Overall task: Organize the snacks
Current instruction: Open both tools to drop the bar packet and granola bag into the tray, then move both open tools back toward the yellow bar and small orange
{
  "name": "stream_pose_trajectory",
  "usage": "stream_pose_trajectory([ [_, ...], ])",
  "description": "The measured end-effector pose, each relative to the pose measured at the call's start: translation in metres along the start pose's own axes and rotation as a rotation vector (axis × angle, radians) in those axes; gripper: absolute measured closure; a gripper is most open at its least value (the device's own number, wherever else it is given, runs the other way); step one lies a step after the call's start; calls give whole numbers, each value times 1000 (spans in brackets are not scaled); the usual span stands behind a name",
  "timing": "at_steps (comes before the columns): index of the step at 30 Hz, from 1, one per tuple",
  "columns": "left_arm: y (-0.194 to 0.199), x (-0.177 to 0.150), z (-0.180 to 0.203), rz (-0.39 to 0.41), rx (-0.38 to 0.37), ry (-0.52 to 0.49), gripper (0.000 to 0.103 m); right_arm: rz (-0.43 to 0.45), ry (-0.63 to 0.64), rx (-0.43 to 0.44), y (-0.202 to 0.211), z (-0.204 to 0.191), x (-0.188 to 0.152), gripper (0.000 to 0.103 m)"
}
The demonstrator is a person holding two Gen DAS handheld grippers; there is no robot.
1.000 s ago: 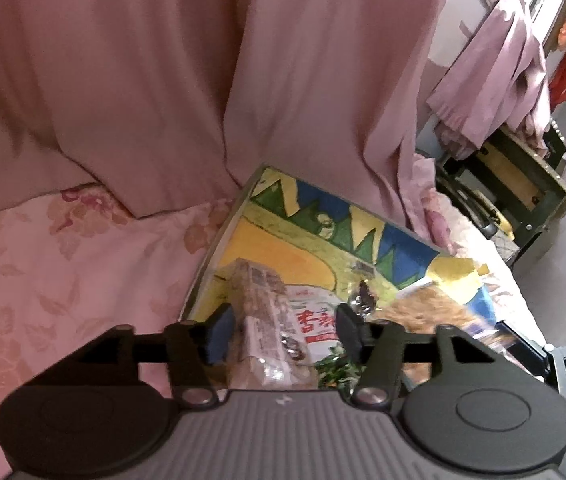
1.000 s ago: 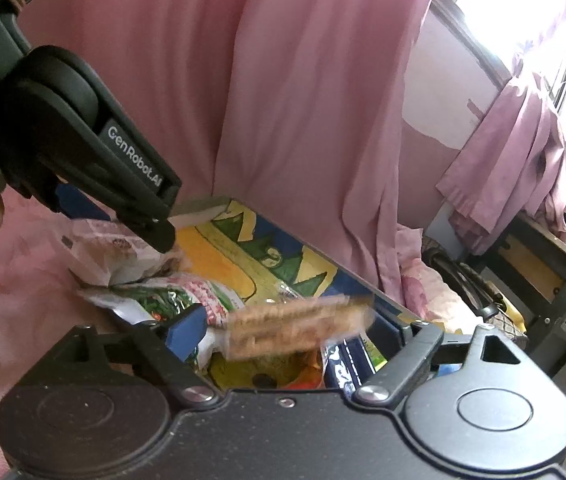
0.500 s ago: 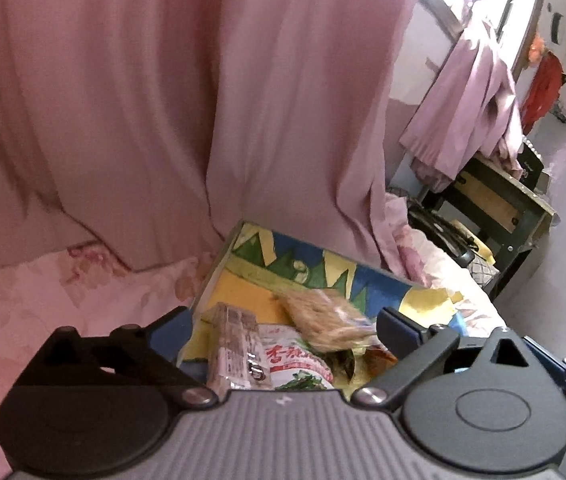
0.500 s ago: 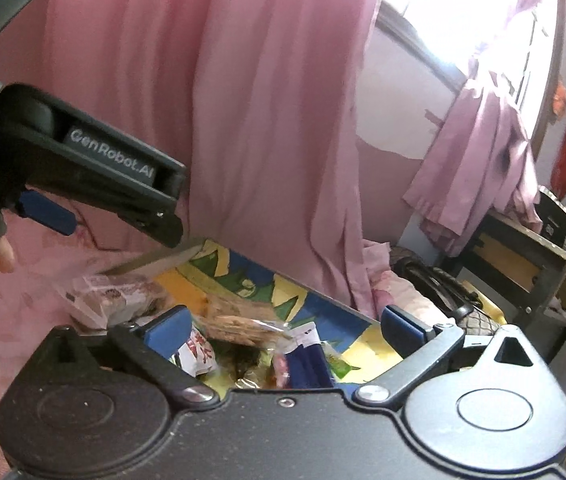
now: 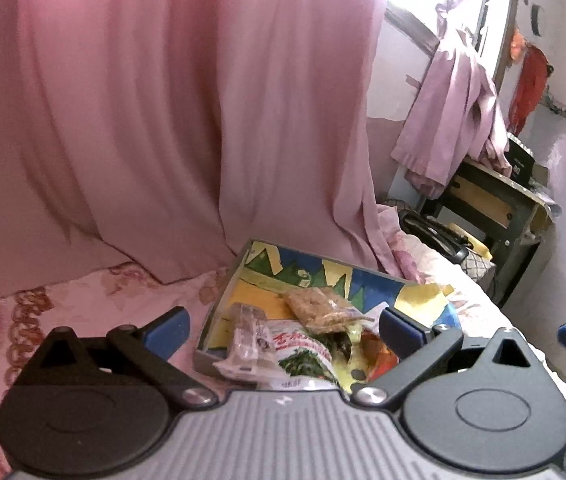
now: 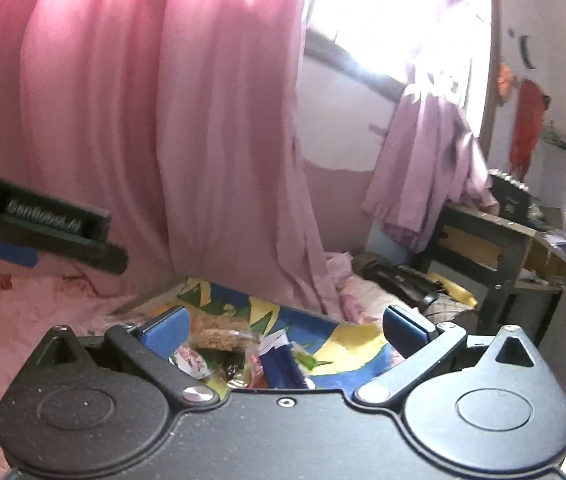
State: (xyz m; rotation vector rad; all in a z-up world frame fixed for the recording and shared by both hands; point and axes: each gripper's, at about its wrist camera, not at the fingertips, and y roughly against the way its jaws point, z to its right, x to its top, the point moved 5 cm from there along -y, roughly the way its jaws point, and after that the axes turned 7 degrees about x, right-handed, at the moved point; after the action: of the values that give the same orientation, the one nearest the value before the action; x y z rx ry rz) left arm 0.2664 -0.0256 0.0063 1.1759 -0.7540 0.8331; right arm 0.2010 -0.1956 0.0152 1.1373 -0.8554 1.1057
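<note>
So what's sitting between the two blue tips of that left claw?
Nothing is gripped. In the left wrist view the open left claw frames the painted tray beyond, holding a clear wrapped pack, a green-and-white bag and a brown snack packet.

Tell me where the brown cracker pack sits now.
In the left wrist view the brown cracker pack lies in the painted tray, atop the green-and-white snack bag.

Open left tool (image 5: 285, 326) above snacks (image 5: 303, 344) in tray (image 5: 219, 312).

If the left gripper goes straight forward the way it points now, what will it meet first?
Probably the pile of snack packets in the colourful tray on the bed. The open left gripper aims slightly downward at them, though depth is unclear.
</note>
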Motion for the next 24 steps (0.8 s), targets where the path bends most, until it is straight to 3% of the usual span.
stream_pose_trajectory([
  [6,40,-7,-3,43,31,-26,0,50,-61,-27,42,11,1,1],
  [15,82,-28,-1,53,57,-98,0,47,-133,-25,91,12,-8,1],
  [24,112,-63,6,33,59,-212,0,-63,-226,4,108,16,-30,1],
])
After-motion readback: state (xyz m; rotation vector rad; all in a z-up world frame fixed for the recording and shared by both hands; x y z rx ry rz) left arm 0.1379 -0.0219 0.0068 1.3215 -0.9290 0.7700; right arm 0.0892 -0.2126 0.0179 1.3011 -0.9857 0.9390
